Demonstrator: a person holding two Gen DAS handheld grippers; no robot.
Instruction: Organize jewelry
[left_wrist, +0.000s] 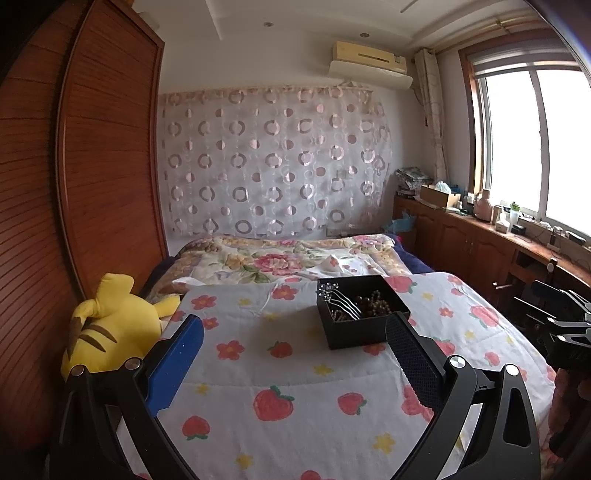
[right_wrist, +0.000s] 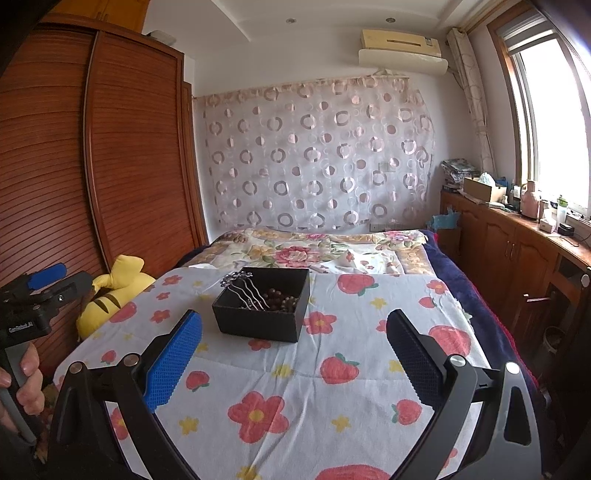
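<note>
A black open box stands on the strawberry-print bedspread. It holds a silver hairpin with a jewelled head leaning on the rim and a dark brown bead bracelet. The box, the hairpin and the beads also show in the right wrist view. My left gripper is open and empty, with the box just ahead to its right. My right gripper is open and empty, with the box ahead to its left.
A yellow plush toy lies at the bed's left edge beside a wooden wardrobe. A floral quilt covers the far bed. A wooden cabinet with clutter runs under the window on the right.
</note>
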